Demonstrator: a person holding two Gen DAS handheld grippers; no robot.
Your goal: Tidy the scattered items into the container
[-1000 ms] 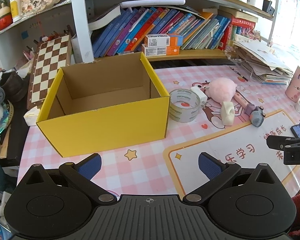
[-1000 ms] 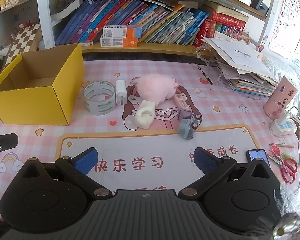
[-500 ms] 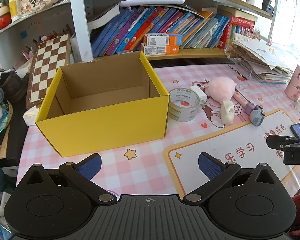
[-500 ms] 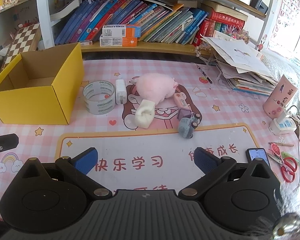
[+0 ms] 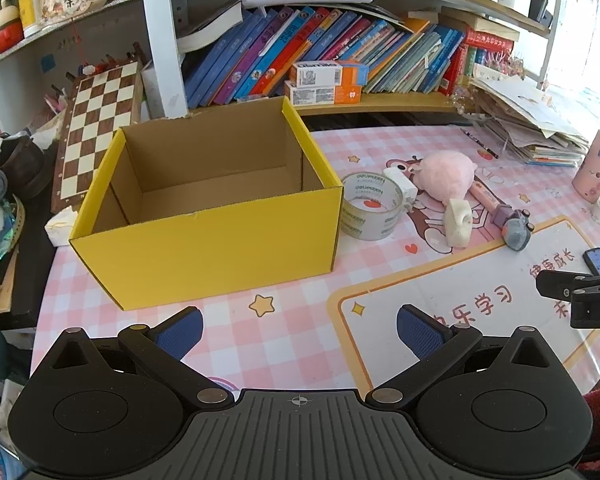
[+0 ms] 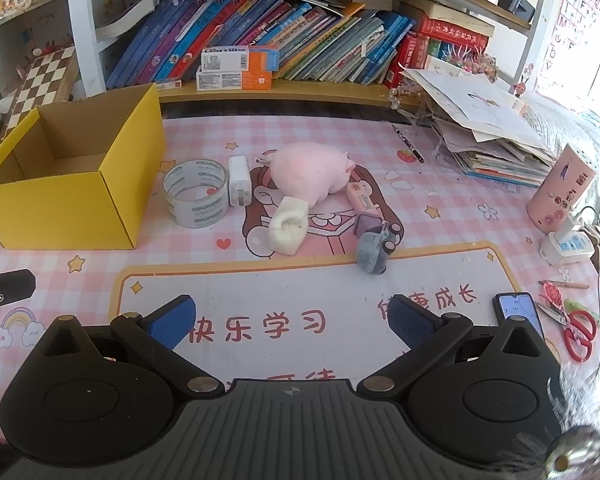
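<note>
Yellow box (image 5: 204, 256) open on top, and I see only bare cardboard inside.

I hold the left gripper (image 5: 299, 330) and the right gripper (image 6: 291, 322) with jaws wide apart, gripping nothing. Just right of the box stands the tape roll (image 6: 196, 193); further right lie the white charger (image 6: 239, 181), pink plush (image 6: 310, 174), white sock (image 6: 289, 226) and grey toy car (image 6: 374, 250).

The black left gripper with blue finger pads (image 5: 300, 326) is held level, jaws spread wide; the matching black right gripper (image 6: 291, 318) is likewise held agape, nothing clasped.
</note>
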